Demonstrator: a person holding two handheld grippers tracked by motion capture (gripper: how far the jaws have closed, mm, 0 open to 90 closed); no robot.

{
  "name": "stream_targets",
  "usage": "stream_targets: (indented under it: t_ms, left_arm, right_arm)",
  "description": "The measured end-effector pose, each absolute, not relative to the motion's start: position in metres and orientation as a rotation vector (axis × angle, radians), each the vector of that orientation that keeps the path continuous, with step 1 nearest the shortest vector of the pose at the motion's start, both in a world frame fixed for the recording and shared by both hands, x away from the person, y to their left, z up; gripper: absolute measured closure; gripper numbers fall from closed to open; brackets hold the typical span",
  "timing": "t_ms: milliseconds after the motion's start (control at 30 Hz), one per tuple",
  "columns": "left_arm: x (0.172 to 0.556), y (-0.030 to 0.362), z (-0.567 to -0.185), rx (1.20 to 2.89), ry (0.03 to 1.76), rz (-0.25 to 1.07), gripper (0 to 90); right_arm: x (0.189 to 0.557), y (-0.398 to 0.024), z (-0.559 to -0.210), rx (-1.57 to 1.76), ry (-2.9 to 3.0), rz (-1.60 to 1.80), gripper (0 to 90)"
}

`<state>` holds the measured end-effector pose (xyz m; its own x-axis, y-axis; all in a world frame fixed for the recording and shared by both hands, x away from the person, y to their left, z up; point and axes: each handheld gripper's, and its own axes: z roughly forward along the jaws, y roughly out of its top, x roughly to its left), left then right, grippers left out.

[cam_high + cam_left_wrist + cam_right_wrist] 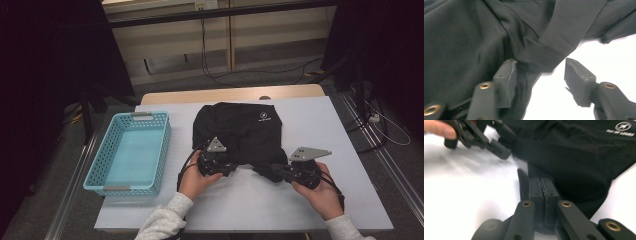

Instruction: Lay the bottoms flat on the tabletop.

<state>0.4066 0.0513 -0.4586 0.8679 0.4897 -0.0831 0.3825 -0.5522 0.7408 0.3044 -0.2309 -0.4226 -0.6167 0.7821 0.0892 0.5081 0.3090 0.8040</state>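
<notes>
1. Black fabric garment with a small white printed logo — it lies crumpled at the middle of the white worktop, its near edge toward the person.
2. Right gripper, held in the person's right hand, at the garment's near right corner. In the right gripper view its jaws stand pressed together, with a fold of the black cloth pinched between the pads.
3. Left gripper, held in the left hand, at the garment's near left edge. In the left gripper view the jaws stand apart — one fingertip lies against the cloth, the other is over bare worktop, and a flap of the hem hangs between them, not clamped.
4. Light blue perforated plastic basket — it sits on the worktop's left side, well apart from the garment.
</notes>
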Motion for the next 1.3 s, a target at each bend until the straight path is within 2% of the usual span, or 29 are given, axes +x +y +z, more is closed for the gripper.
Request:
stream_targets:
  t_ms: [233, 433, 700, 967, 1300]
  left_arm:
    - [0.409, 0.048, -0.457, 2.222, 0.682, 0.128, 79.9]
    - [0.413, 0.056, -0.447, 2.175, 0.734, 0.086, 88.2]
    - [0.419, 0.082, -0.410, 2.007, 0.784, 0.109, 88.7]
    - [0.424, 0.095, -0.407, 1.966, 0.823, 0.118, 88.7]
    - [0.427, 0.091, -0.417, 1.988, 0.835, 0.091, 88.5]
  right_arm:
    - [0.304, -0.237, -0.421, 1.173, 2.235, 1.217, 88.1]
    - [0.303, -0.239, -0.419, 1.163, 2.237, 1.225, 88.1]
    - [0.301, -0.245, -0.414, 1.133, 2.231, 1.237, 88.1]
    - [0.298, -0.259, -0.408, 1.116, 2.242, 1.238, 88.0]
    - [0.305, -0.258, -0.429, 1.153, 2.264, 1.098, 88.3]
